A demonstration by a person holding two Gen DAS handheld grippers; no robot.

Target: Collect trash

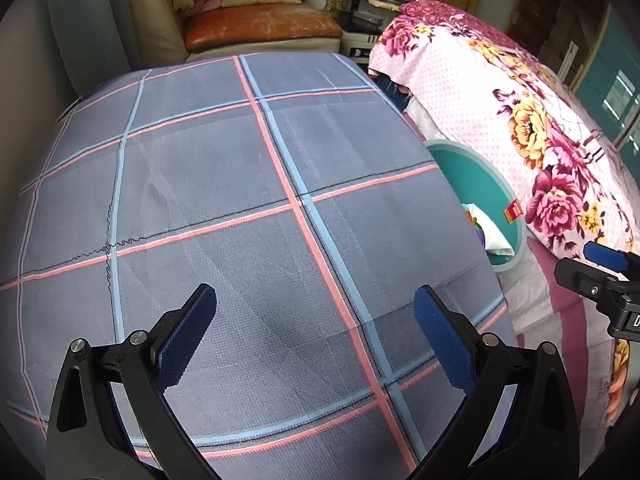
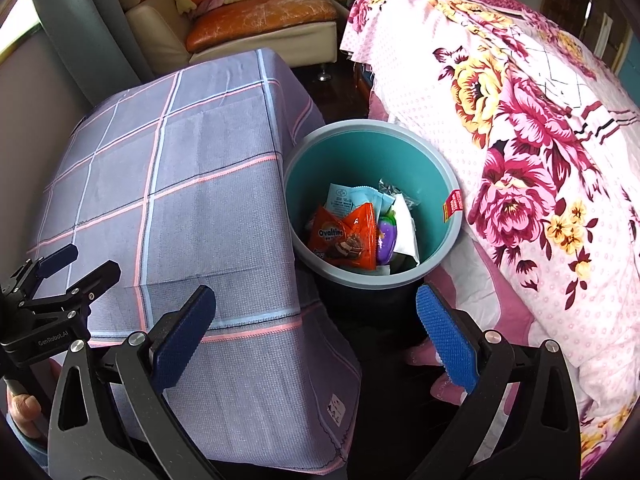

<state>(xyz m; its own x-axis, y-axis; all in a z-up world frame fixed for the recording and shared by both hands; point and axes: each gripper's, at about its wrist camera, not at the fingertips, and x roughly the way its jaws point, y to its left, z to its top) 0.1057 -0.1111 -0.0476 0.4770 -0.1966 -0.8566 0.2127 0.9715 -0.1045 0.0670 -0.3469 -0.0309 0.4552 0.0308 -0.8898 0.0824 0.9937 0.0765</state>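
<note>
1. The left hand-held gripper [image 1: 315, 344] gaped wide and empty over the plaid-covered table [image 1: 224, 184].
2. The right hand-held gripper [image 2: 316, 340] also stood wide open, holding nothing.
3. Mid-frame in the right view, the teal trash bin [image 2: 448, 264] held an orange Ovaltine wrapper [image 2: 344, 236] and other wrappers, between table and floral bedding [image 2: 520, 152].

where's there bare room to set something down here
The plaid tablecloth shows nothing on it, from the sofa side to the teal bin. It is crowded in the bin, full of wrappers, wedged between table and floral quilt.
</note>
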